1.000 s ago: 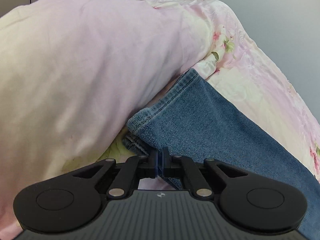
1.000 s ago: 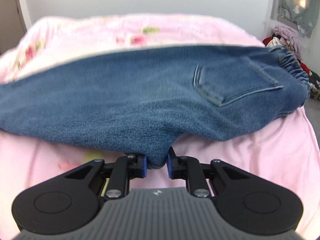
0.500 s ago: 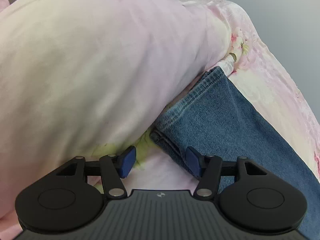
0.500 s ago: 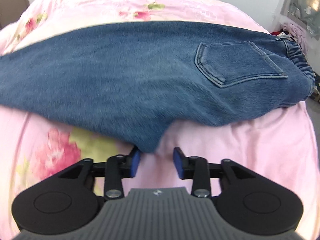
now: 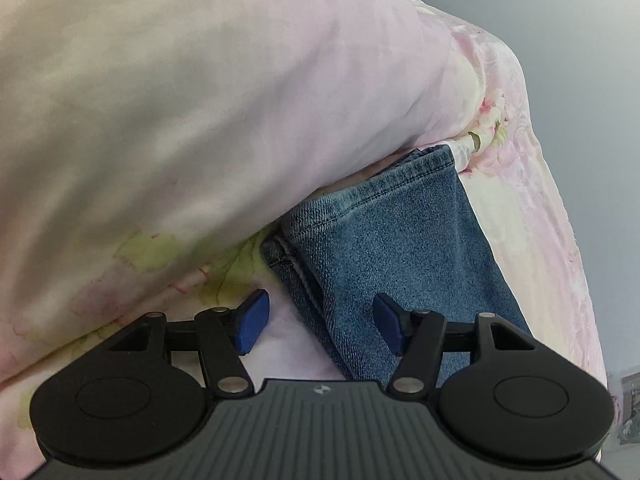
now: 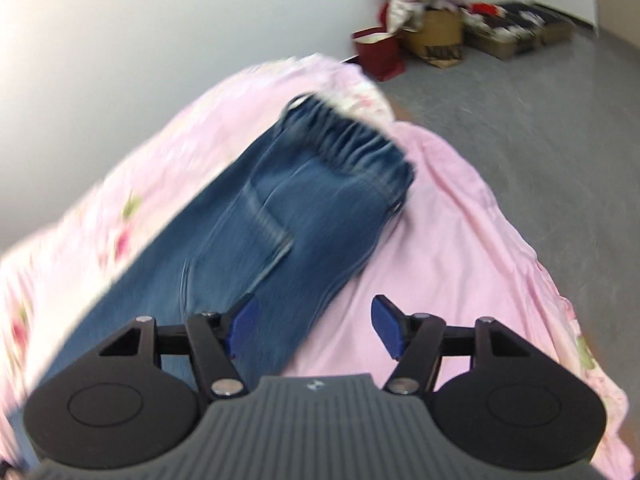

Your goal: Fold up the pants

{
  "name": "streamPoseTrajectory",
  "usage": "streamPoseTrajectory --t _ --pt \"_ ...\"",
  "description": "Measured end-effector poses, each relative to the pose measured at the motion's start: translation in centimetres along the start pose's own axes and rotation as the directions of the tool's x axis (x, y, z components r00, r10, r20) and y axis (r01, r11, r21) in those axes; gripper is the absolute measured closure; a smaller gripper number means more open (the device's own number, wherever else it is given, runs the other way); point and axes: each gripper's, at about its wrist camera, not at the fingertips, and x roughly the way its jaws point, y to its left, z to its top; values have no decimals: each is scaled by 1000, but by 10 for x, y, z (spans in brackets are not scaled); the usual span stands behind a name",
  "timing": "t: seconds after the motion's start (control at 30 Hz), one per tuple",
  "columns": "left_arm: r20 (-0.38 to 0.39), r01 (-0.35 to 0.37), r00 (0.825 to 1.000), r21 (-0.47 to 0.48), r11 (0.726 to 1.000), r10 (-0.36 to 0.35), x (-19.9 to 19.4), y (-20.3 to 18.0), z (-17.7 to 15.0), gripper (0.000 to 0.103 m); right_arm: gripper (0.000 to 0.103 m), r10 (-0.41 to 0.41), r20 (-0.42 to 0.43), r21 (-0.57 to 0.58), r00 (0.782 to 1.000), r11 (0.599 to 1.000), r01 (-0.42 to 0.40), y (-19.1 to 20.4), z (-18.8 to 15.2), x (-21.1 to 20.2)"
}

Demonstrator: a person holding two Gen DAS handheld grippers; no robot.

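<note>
Left gripper spread wide, empty, over hem edge of folded blue denim pants, right gripper likewise wide, empty, by pants on pink floral bedspread, grey floor beyond bed edge

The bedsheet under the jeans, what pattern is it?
Pink bedsheet with a floral print, clearest in the right wrist view.

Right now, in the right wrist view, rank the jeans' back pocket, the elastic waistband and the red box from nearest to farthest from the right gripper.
1. Back pocket: just ahead of the right gripper, slightly left.
2. Elastic waistband: farther up the jeans, near the bed's edge.
3. Red box: on the floor, by the wall.
</note>
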Motion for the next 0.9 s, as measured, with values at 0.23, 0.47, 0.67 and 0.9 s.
streamPoseTrajectory --t 0.23,0.47,0.67,0.9 --pt "48 -24 999 -4 1000 24 9 -6 -1 53 43 59 38 231 998 971 -66 -40 39 52" --pt "85 -119 990 86 989 112 10 -27 -3 73 66 22 -7 195 1000 981 -20 -38 52 80" --pt "85 -141 988 111 984 132 3 -38 4 82 74 -75 40 -14 996 997 75 -14 66 70" --pt "52 -140 989 109 984 135 17 -33 3 77 70 -145 -18 -77 989 987 143 -14 62 82"
